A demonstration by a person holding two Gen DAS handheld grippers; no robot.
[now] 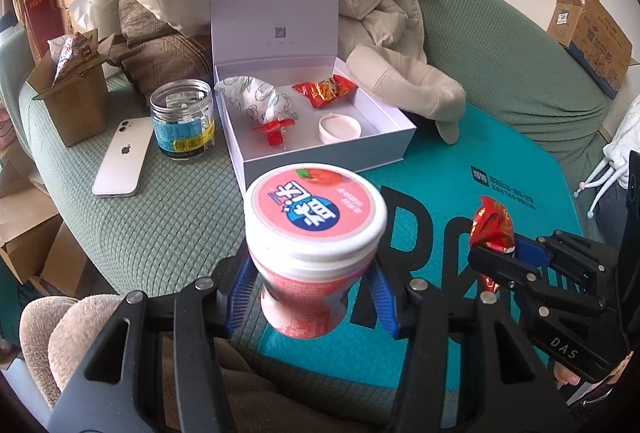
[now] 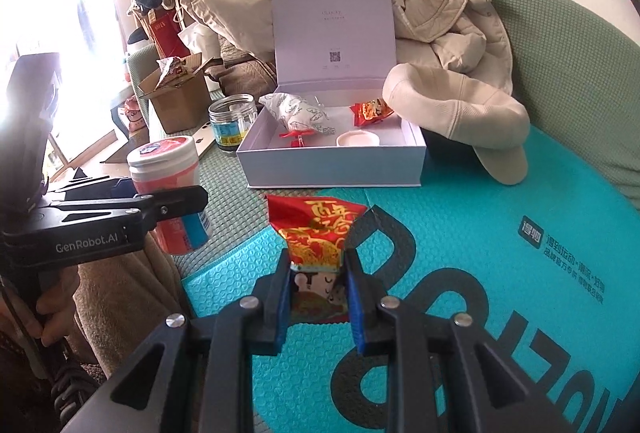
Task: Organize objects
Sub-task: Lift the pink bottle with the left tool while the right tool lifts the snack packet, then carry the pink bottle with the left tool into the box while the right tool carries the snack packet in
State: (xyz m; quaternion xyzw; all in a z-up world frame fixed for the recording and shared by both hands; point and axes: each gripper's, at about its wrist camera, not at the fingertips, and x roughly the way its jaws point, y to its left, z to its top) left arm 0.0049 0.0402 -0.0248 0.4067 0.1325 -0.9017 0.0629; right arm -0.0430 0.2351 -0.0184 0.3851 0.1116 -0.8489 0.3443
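A pink tub [image 1: 316, 233] is being clamped by the left gripper [image 1: 312, 297], marked "GenRobot.AI"; a red candy [image 2: 318, 233] is being pinched by the right gripper [image 2: 318, 297], near the open box [image 2: 332, 157].

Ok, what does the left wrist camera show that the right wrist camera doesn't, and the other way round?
Only the left wrist view shows the printed pink lid of the pink tub in the left tool, most of the white phone, and a cardboard box at far right.

Only the right wrist view shows the cartoon face on the red snack packet in the right tool, and the bright window.

Both show the open white box, glass jar, beige cap and teal mat.
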